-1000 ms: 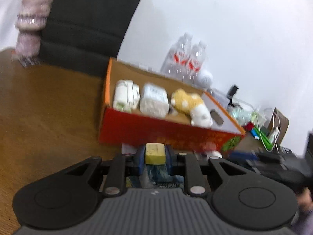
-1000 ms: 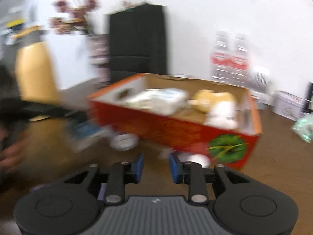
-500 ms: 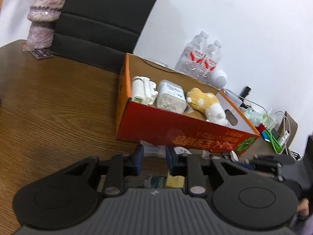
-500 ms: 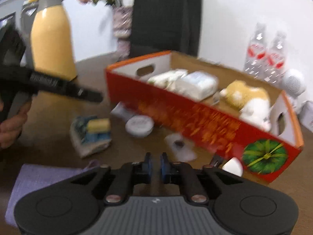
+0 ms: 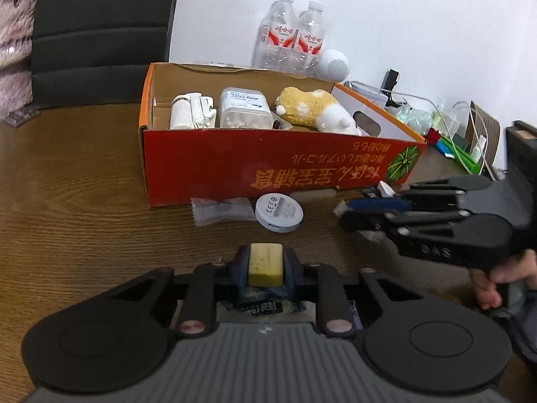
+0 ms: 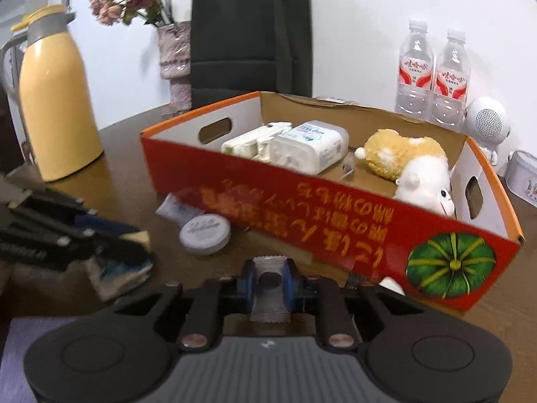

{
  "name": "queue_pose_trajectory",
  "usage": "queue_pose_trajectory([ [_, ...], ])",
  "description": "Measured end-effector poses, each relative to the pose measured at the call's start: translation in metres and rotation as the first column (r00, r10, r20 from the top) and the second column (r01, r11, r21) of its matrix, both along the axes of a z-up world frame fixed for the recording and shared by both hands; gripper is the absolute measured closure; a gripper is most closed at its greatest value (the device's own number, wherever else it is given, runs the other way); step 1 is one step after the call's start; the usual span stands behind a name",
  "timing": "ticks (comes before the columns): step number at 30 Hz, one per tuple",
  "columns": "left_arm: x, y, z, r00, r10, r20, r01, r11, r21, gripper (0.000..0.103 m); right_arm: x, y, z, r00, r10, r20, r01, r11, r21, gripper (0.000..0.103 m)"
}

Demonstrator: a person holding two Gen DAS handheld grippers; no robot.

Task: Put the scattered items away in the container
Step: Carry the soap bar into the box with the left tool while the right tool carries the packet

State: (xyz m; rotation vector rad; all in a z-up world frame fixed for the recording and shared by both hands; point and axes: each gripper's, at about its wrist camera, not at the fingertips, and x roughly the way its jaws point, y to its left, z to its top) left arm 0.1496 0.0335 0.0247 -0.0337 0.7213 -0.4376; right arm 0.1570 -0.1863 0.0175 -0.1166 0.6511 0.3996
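Note:
A red cardboard box (image 5: pixel 268 168) (image 6: pixel 335 221) stands on the wooden table and holds white packs and a plush toy (image 5: pixel 315 110). My left gripper (image 5: pixel 265 265) is shut on a yellow sponge pack (image 5: pixel 265 263), held in front of the box. My right gripper (image 6: pixel 270 283) is shut on a clear snack packet (image 6: pixel 269 288) near the box's front wall; it also shows in the left wrist view (image 5: pixel 376 213). A round white tin (image 5: pixel 278 212) (image 6: pixel 204 234) and a clear wrapper (image 5: pixel 220 211) lie on the table by the box.
A yellow thermos (image 6: pixel 57 114) and a vase of flowers (image 6: pixel 174 57) stand at the left. Water bottles (image 5: pixel 292 40), a white speaker (image 5: pixel 334 63) and cables lie behind the box. A black chair (image 6: pixel 251 30) stands at the back.
My left gripper has closed on the sponge pack and lifted it. My right gripper has closed on the snack packet and raised it toward the box.

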Motion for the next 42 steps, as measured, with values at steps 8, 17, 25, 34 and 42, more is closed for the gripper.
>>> queue_pose_trajectory([
  [8,-0.035,-0.001,0.031,0.981,0.064,0.181,-0.06,0.998,-0.029,0.082,-0.057,0.019,0.003,1.0,0.002,0.015,-0.002,1.0,0.0,0.088],
  [17,-0.133,-0.041,0.028,0.93,0.321,0.177,-0.317,0.947,-0.052,0.082,-0.137,0.004,0.036,0.975,-0.202,0.094,0.188,0.972,0.141,0.088],
  [25,-0.161,-0.058,0.031,0.939,0.291,0.185,-0.293,0.956,-0.015,0.081,-0.178,0.008,0.019,0.957,-0.284,0.059,0.27,0.947,0.176,0.088],
  [34,-0.085,-0.051,0.11,0.957,0.172,0.231,-0.161,0.985,-0.068,0.081,-0.145,-0.013,0.081,0.949,-0.239,0.205,0.201,0.961,0.191,0.088],
  [42,0.113,-0.066,0.11,0.974,0.175,-0.144,-0.172,0.984,0.037,0.081,0.041,-0.039,0.14,0.969,-0.23,-0.09,0.245,0.945,0.216,0.088],
])
